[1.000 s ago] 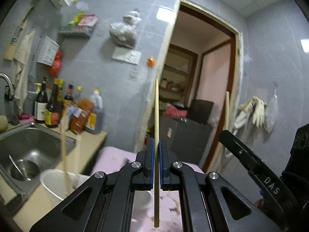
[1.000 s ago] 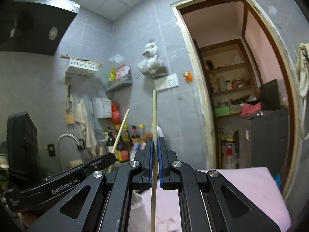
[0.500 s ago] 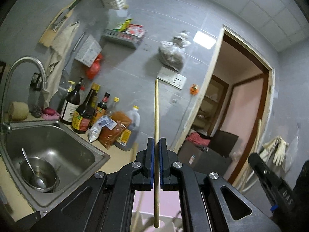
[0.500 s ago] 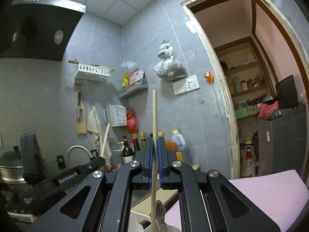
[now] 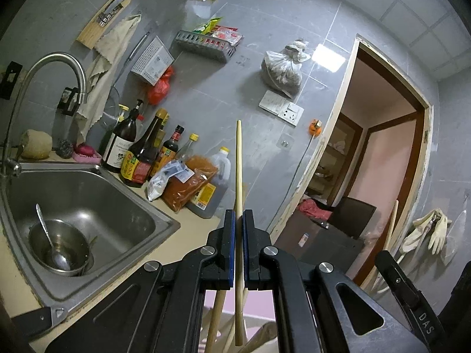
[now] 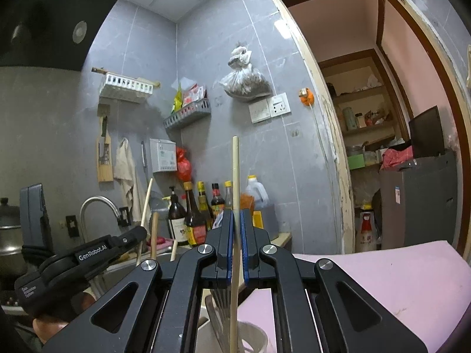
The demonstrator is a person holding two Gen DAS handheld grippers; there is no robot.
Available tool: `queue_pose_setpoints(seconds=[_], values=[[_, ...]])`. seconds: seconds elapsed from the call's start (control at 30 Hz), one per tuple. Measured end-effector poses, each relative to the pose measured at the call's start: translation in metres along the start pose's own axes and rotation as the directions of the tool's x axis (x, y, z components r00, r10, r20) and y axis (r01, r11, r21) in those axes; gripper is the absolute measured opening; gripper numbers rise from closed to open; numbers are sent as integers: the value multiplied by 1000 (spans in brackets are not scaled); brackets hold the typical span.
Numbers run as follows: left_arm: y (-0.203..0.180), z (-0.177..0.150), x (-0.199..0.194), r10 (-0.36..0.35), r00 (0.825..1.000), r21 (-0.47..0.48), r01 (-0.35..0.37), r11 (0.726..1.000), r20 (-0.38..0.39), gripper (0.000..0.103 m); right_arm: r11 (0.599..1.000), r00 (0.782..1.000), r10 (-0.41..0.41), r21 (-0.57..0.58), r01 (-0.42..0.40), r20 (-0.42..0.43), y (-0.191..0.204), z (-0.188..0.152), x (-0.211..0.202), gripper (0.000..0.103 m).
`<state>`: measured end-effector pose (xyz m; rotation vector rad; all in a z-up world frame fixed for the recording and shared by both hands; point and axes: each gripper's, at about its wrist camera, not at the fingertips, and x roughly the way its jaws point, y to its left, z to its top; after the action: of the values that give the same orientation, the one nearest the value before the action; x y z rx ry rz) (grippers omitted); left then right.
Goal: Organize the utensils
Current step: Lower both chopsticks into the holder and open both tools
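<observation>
Left claw [image 5: 238,253]: pressed together on one chopstick [image 5: 238,176], held upright, gripped low on its length, lower tip hanging free above a pale cup [image 5: 259,335] that holds other sticks. Right claw [image 6: 235,253]: likewise pinching a second chopstick [image 6: 235,176], upright, its lower end over the cup [image 6: 253,335], where a slotted spatula [image 6: 219,317] stands. Cup sits beside a pink mat [image 6: 382,279] on the desk, near the sink [image 5: 88,206]. Handling, by judgement: sticks light, stiff, thin, smooth enough to pivot or slip in flat pads; best held near mid-length, kept vertical. Risk: catching the cup's rim or the utensils inside.
</observation>
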<state>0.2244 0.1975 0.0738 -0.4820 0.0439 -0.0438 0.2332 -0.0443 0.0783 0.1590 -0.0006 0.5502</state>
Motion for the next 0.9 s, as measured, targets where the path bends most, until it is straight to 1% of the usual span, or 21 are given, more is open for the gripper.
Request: queue_pose_setpoints(seconds=[0.17,0.43,0.53,0.6,0.77,0.9], values=[[-8,-15,-3,33,999,36,-33,999,11,2,1000,1000,0,-2,0,-24,0,-6,1,3],[-21,-33,-9,80,997,108,-77,991,-21,2,1000,997,4,-13,-5,-81,0,-12,-1,3],[-27,-39,-12,110,993,150,-102,983,-47,2,1000,994,4,-13,-5,-109,-1,-14,-4,3],[-30,-42,-13,118,991,169,-105,980,-68,2,1000,991,3,-13,-5,-132,-1,-14,-5,3],[-33,-49,-14,125,983,182,-99,978,-137,2,1000,985,12,-3,-12,-173,-2,-15,-8,4],[-34,-50,-20,113,980,175,-83,981,-165,4,1000,980,19,0,-19,-198,-1,-16,-10,4]])
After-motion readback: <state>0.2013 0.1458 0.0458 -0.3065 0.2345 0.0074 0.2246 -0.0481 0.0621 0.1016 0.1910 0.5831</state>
